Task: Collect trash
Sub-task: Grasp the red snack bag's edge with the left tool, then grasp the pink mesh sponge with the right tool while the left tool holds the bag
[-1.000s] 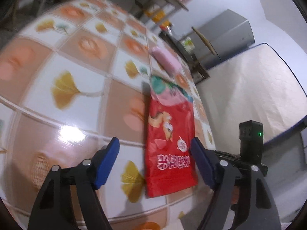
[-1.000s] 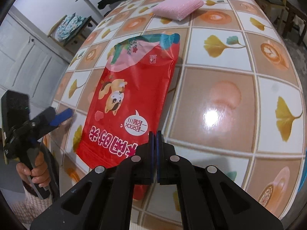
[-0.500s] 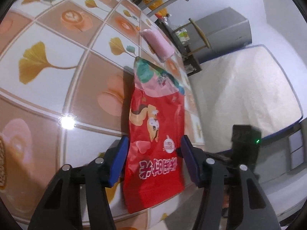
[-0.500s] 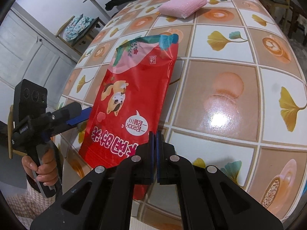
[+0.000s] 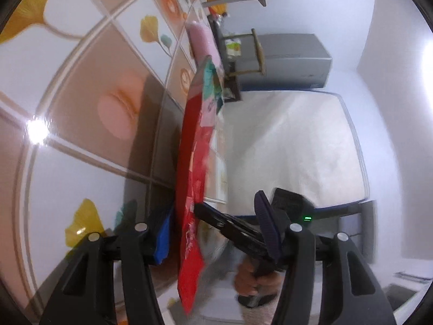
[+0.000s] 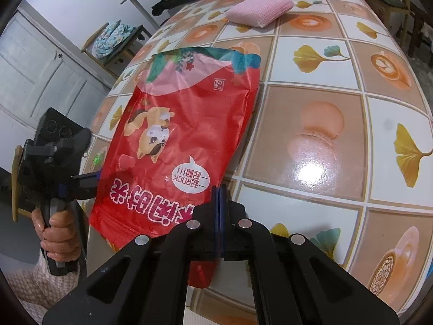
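From the right wrist camera, far left, I see my left hand (image 6: 58,233) in a checked sleeve gripping the left gripper (image 6: 89,173) at the table's edge. Its jaws have just been closing and now stand apart around the near edge of the red snack bag (image 6: 176,146); in the left wrist view the bag's edge passes between the two blue pads (image 5: 163,241), close against the left one, and I cannot tell whether either pad presses on it.

The bag, printed with a cartoon dog, lies on the tiled table (image 6: 319,135), its near end overhanging the edge and its far end slightly lifted. My right gripper (image 6: 218,216) has its jaws together, pinching the bag's near right corner.

Beyond the bag lies a pink sponge cloth (image 6: 259,10), well apart from it. Behind the table's left side stands a chair (image 6: 113,43) piled with blue fabric, near white doors (image 6: 40,75).

In the left wrist view, right of the table, a pale mattress (image 5: 297,146) fills the floor, with a grey cabinet (image 5: 292,59) behind it.
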Available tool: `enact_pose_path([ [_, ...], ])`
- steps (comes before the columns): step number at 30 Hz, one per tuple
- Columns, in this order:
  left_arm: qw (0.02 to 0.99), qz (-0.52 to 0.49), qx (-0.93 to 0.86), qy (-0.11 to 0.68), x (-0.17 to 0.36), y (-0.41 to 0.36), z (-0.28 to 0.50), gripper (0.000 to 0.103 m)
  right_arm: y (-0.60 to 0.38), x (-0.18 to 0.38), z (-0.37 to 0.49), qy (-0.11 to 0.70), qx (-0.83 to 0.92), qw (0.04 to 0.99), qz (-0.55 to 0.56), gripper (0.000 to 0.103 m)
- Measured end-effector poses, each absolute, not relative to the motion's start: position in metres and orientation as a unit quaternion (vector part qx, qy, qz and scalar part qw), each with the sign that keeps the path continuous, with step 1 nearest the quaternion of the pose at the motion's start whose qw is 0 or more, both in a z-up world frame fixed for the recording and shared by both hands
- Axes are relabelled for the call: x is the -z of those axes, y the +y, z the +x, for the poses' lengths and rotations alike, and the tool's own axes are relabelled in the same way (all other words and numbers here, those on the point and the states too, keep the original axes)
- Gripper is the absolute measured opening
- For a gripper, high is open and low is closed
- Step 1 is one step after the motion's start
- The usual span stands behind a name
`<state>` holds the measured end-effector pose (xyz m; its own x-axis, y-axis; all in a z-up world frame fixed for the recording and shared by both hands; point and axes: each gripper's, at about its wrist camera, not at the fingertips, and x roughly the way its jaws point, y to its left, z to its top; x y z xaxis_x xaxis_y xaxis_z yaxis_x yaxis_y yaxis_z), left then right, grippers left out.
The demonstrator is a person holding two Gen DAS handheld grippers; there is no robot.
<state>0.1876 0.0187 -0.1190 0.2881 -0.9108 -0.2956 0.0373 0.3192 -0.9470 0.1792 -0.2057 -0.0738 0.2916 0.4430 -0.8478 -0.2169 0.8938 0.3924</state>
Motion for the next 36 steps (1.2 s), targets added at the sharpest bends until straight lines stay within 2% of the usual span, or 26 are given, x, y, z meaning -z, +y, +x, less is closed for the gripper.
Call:
enact_pose_path([
  [2, 0.688, -0.420, 0.342, 0.482, 0.111, 0.012, 0.187, 0.047, -0.205, 0.074, 0.180, 0.558, -0.207, 0.797, 0.101, 0.000],
  [4, 0.730, -0.355, 0.312, 0.494, 0.100, 0.004, 0.186, 0.035, -0.206, 0.074, 0.180, 0.558, -0.207, 0.797, 0.101, 0.000],
  [8, 0.786, -0.251, 0.275, 0.493, 0.085, -0.012, 0.182, 0.019, -0.206, 0.074, 0.179, 0.559, -0.206, 0.797, 0.103, 0.000],
  [12, 0.818, -0.177, 0.250, 0.487, 0.080, -0.025, 0.174, 0.015, -0.201, 0.071, 0.179, 0.561, -0.203, 0.798, 0.089, 0.000],
  [17, 0.841, -0.119, 0.225, 0.477, 0.080, -0.023, 0.167, 0.013, -0.191, 0.054, 0.187, 0.544, -0.201, 0.814, 0.045, 0.007],
  [18, 0.844, -0.113, 0.221, 0.476, 0.081, -0.023, 0.166, 0.013, -0.191, 0.047, 0.191, 0.535, -0.200, 0.820, 0.036, 0.012],
  [21, 0.848, -0.103, 0.212, 0.475, 0.083, -0.013, 0.168, 0.013, -0.190, 0.029, 0.204, 0.513, -0.194, 0.836, 0.016, 0.037],
  [23, 0.850, -0.096, 0.207, 0.474, 0.084, -0.009, 0.169, 0.013, -0.187, 0.012, 0.221, 0.486, -0.192, 0.853, -0.011, 0.048],
  [25, 0.852, -0.090, 0.203, 0.474, 0.085, -0.004, 0.167, 0.013, -0.183, 0.001, 0.237, 0.465, -0.196, 0.863, -0.033, 0.065],
  [28, 0.854, -0.080, 0.201, 0.474, 0.087, -0.001, 0.169, 0.013, -0.174, -0.009, 0.269, 0.439, -0.202, 0.872, -0.075, 0.080],
  [31, 0.854, -0.076, 0.205, 0.473, 0.086, 0.001, 0.169, 0.013, -0.157, -0.007, 0.311, 0.425, -0.206, 0.870, -0.139, 0.091],
  [36, 0.851, -0.076, 0.211, 0.474, 0.085, 0.002, 0.170, 0.013, -0.135, 0.018, 0.375, 0.440, -0.189, 0.845, -0.239, 0.094],
])
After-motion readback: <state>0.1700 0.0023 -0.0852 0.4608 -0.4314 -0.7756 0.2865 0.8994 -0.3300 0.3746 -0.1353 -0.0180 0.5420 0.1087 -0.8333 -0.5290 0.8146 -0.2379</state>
